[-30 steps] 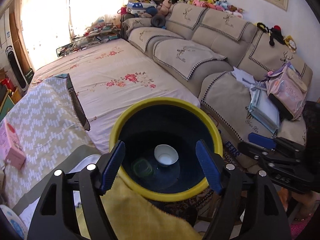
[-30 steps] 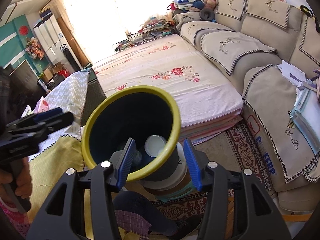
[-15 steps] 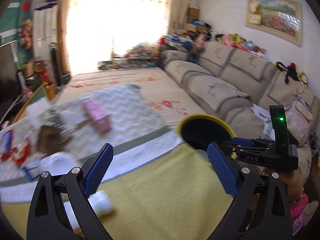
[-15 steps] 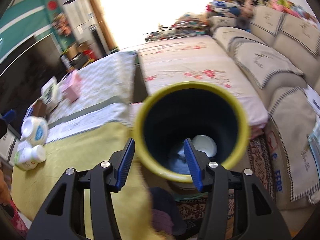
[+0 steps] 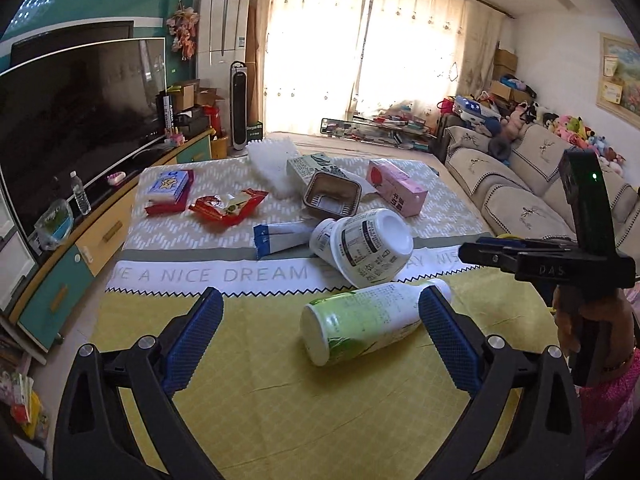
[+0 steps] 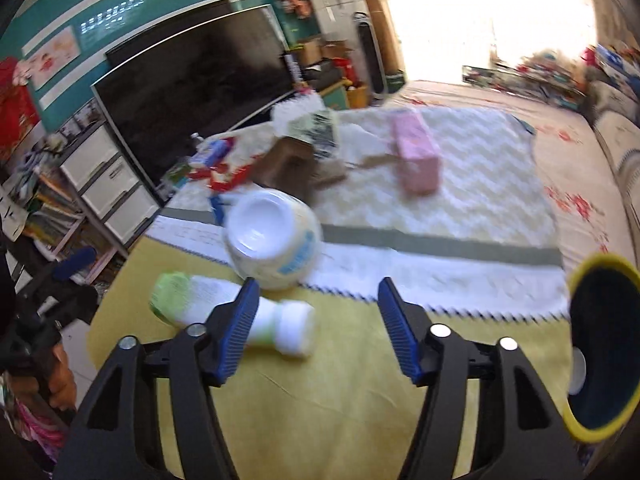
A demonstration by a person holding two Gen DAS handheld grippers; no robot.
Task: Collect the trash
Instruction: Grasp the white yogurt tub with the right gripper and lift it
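Note:
A green-and-white bottle (image 5: 364, 326) lies on its side on the yellow cloth, between the tips of my open, empty left gripper (image 5: 316, 328). It also shows in the right wrist view (image 6: 228, 316), left of my open, empty right gripper (image 6: 316, 328). A white tub (image 5: 368, 246) lies tipped just beyond it, also seen in the right wrist view (image 6: 272, 238). Further back lie a pink carton (image 5: 396, 192), a brown tray (image 5: 332, 199), a red wrapper (image 5: 226, 208) and a blue-white sachet (image 5: 278, 238). The yellow-rimmed dark bin (image 6: 604, 344) stands at the table's right edge.
A large TV (image 5: 76, 120) on a teal cabinet (image 5: 60, 276) runs along the left. A beige sofa (image 5: 520, 184) is on the right. The right gripper's body (image 5: 560, 264) hangs at the right edge of the left wrist view. A red-blue box (image 5: 168, 192) lies far left.
Both grippers have swung left, away from the bin's mouth and back over the table. The bin went from centre view to the right edge. Both stay open and empty.

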